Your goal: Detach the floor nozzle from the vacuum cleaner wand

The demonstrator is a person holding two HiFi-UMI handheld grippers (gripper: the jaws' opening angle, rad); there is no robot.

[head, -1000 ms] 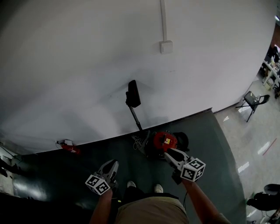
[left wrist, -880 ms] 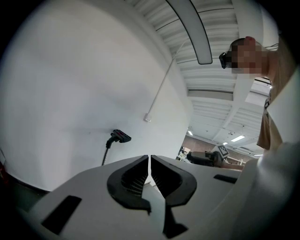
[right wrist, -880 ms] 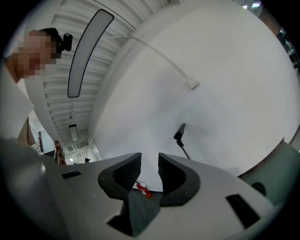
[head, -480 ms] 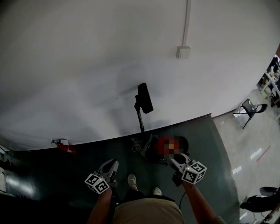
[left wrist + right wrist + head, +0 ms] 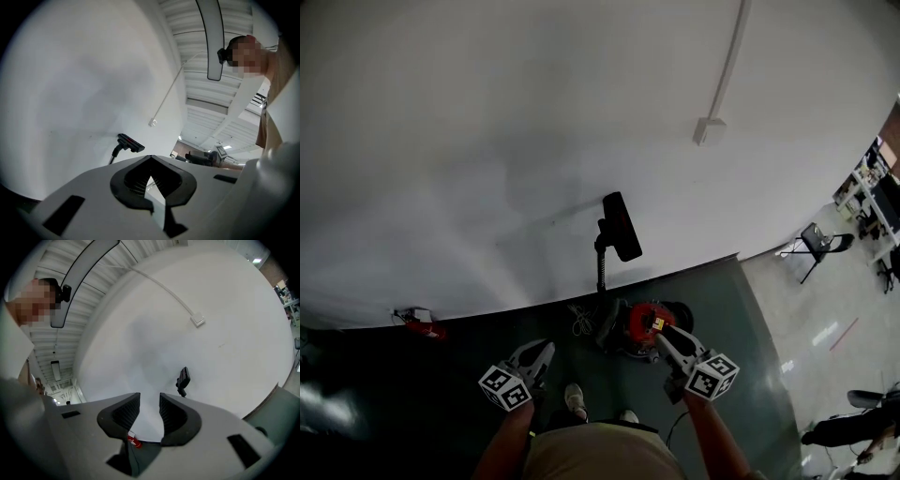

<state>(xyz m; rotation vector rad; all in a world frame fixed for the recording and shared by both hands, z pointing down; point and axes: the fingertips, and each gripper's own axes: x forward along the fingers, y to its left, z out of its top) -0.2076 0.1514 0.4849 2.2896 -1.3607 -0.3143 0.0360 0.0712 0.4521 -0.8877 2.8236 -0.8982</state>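
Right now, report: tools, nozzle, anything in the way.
Left tool shut, empty. Right tool just opened, empty. Floor nozzle on wand, raised. Red canister at wand's foot.

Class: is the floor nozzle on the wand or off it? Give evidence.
On. The floor nozzle sits joined to the upper end of the wand.

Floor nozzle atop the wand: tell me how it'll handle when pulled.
The floor nozzle looks flat and hard, so probably stiff and light. Perched atop the slender upright wand, it'll likely sway or topple unless the wand is steadied.
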